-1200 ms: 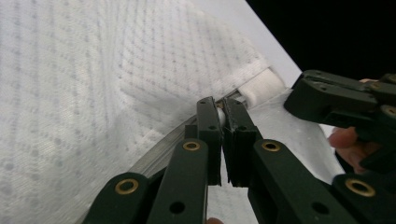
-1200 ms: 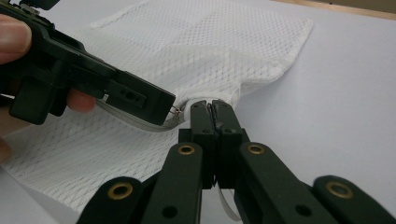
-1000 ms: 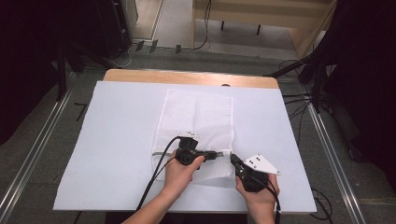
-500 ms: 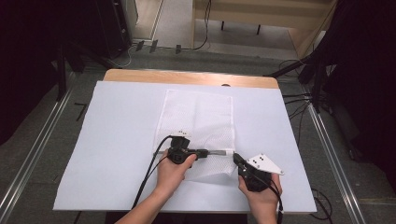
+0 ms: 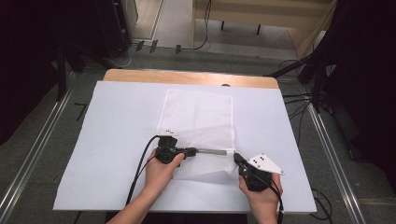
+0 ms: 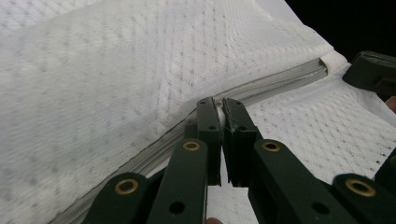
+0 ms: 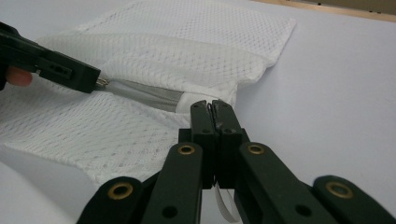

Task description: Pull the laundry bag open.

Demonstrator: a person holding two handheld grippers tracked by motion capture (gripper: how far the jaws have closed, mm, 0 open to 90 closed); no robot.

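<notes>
A white mesh fabric laundry bag lies flat in the middle of the white sheet-covered table, its near end rumpled and lifted slightly where both tools work on it. A grey zipper runs left to right across the near part of the bag.

The left gripper sits at the left end of the zipper, pointing right along it. In the left gripper view its jaws are clamped on a small white zipper pull on the zipper line.

The right gripper sits at the near right corner of the bag, pointing far and left. In the right gripper view its jaws are pressed together, pinching a thin white strip whose loose end hangs below them, just beside the white end tab of the zipper.

The person's hands hold the tools from the near edge of the table.
</notes>
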